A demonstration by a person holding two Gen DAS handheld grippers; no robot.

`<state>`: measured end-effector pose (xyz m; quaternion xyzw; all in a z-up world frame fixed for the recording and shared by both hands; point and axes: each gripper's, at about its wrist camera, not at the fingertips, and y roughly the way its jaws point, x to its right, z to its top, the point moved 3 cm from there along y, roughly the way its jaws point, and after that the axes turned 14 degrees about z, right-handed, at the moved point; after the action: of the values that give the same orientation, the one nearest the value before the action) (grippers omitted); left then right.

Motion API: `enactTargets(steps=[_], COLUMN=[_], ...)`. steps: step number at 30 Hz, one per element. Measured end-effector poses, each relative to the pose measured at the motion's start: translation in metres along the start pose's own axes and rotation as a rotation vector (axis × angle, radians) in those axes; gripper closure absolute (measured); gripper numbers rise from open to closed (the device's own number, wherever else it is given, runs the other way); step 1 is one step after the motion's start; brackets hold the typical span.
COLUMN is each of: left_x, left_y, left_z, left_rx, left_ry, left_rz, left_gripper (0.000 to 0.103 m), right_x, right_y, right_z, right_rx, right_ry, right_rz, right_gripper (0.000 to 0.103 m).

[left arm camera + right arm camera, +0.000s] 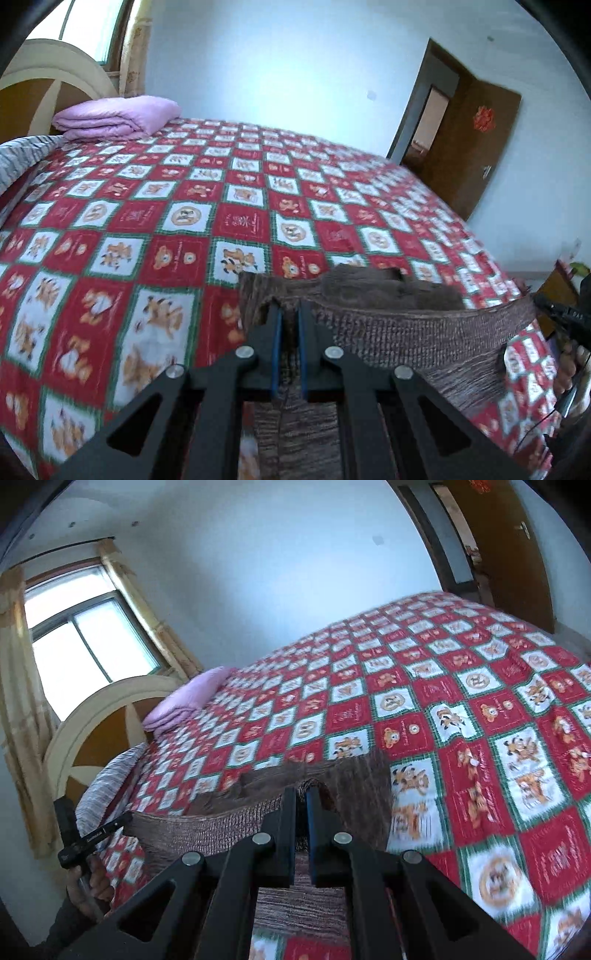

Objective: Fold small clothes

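Bed [207, 192] w/ red-white checked bear-print cover. Folded lilac quilt [118, 117] at far left by arched headboard [55, 79]. Window [88, 635] w/ yellow curtains [22, 686] behind headboard. Brown door [469, 147] far right, open, red ornament [484, 119] on it.

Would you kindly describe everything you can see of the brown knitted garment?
The brown knitted garment is a coarse, mottled brown-grey knit. It hangs stretched between the two claws above the red checked bedspread: the left claw pinches one end, the right claw the other, both shut on it. Its top edge sags between them, with a darker fold bunched behind; the rest drapes below.
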<state>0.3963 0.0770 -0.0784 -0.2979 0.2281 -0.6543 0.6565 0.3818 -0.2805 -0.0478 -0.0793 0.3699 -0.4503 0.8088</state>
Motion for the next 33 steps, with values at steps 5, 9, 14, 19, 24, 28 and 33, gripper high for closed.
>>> enactTargets(steps=[5, 9, 14, 19, 24, 28, 33], left_x=[0.010, 0.011, 0.011, 0.037, 0.040, 0.005, -0.015], left_y=[0.069, 0.093, 0.048, 0.053, 0.088, 0.094, 0.081], left_z=[-0.003, -0.019, -0.041, -0.061, -0.023, 0.012, -0.012], left_rx=[-0.083, -0.164, -0.083, -0.030, 0.011, -0.040, -0.056], left_ry=[0.033, 0.048, 0.131, 0.393, 0.383, 0.178, 0.189], left_rz=[0.086, 0.185, 0.220, 0.347, 0.540, 0.579, 0.544], left_gripper=[0.095, 0.087, 0.021, 0.013, 0.011, 0.012, 0.010], right_x=[0.048, 0.083, 0.060, 0.024, 0.017, 0.015, 0.029], right_y=[0.070, 0.113, 0.102, 0.130, 0.177, 0.164, 0.137], right_z=[0.006, -0.004, -0.028, -0.068, -0.029, 0.048, 0.033], right_rx=[-0.075, -0.166, -0.219, -0.432, -0.389, -0.121, -0.142], right_ry=[0.047, 0.057, -0.077, -0.374, -0.530, -0.456, -0.395], right_rz=[-0.072, -0.196, -0.275, -0.357, -0.501, -0.583, -0.502], right_gripper=[0.099, 0.095, 0.021, 0.021, 0.021, 0.021, 0.021])
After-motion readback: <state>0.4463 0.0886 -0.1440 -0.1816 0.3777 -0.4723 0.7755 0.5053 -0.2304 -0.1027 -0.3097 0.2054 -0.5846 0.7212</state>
